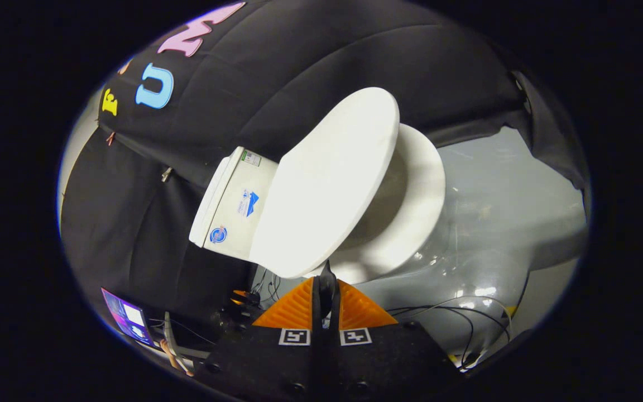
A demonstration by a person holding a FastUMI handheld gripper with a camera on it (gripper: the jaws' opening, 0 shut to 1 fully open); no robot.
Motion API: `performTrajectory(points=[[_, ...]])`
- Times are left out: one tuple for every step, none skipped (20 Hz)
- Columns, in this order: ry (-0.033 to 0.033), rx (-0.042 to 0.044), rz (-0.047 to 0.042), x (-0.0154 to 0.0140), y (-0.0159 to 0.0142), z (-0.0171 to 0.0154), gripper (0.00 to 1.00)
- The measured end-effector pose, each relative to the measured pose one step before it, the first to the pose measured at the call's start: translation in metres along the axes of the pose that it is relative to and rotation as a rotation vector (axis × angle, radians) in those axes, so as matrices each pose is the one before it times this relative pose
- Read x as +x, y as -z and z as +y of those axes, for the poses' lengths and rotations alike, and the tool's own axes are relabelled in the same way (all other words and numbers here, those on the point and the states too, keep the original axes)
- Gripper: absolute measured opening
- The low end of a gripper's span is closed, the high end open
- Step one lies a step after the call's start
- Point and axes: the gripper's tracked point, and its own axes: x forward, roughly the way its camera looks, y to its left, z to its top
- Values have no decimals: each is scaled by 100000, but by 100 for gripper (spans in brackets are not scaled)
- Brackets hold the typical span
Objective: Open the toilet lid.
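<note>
The toilet lid (pixel 327 178) is standing half-raised over a glossy grey floor (pixel 500 190). The gripper (pixel 326 279) fingers are pressing together, empty, beneath its edge. Cistern (pixel 238 206) stickers are too small to read.

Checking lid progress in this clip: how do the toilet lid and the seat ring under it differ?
The white oval toilet lid is raised partway, a solid panel; the white seat ring lies flat on the bowl, open in the middle. The closed orange fingers sit at the lid's edge, not the seat's. Both are glossy white.

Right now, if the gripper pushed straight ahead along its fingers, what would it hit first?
Most likely the rim of the raised toilet lid. The gripper has its fingers closed together, tips just short of that lower edge. The seat lies beyond. Depth is hard to judge here.
</note>
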Motion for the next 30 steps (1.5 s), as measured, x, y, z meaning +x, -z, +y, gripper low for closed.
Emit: performTrajectory(points=[[139, -3122, -725, -409, -473, 996, 5], [525, -3191, -624, -321, -526, 952, 5], [739, -3793, -766, -326, -517, 940, 5], [801, -4406, -622, -286, -493, 843, 5], [987, -4708, -972, -236, -513, 1132, 5], [1276, -4543, -948, -214, -551, 1008, 5], [1189, -4351, -1518, -331, -835, 890, 5], [923, -4474, -1323, -239, -793, 1037, 5], [1292, -4117, -1596, -239, -713, 835, 5], [1558, -3396, -1296, -195, -746, 771, 5], [1580, -3070, -1474, 2, -697, 879, 5], [1993, -2804, -518, -91, -611, 648, 5], [2035, -2282, -1089, -200, -559, 677, 5], [2288, -1888, -518, -205, -390, 464, 5], [2575, -1538, -751, -175, -310, 456, 5], [2916, -2212, -277, -20, -218, 261, 5], [2922, -3170, -1014, 260, -479, 599, 5], [2776, -3992, -1410, 36, -589, 533, 5], [2522, -3545, -1876, 171, -646, 376, 5], [2327, -2803, -1952, 91, -562, 376, 5], [1603, -1980, -2235, -147, -656, 512, 5], [836, -1163, -2196, -108, -718, 650, 5], [406, -458, -2260, -230, -810, 706, 5], [115, -209, -1556, -150, -771, 663, 5], [-42, -25, -1354, 184, -465, 663, 5], [-247, -237, -1065, 110, -559, 745, 5], [-100, -656, -981, -190, -548, 278, 5], [-12, -884, -968, 45, -597, 522, 5], [55, -1151, -1173, 289, -427, 955, 5], [156, -1742, -1413, 179, -364, 637, 5]])
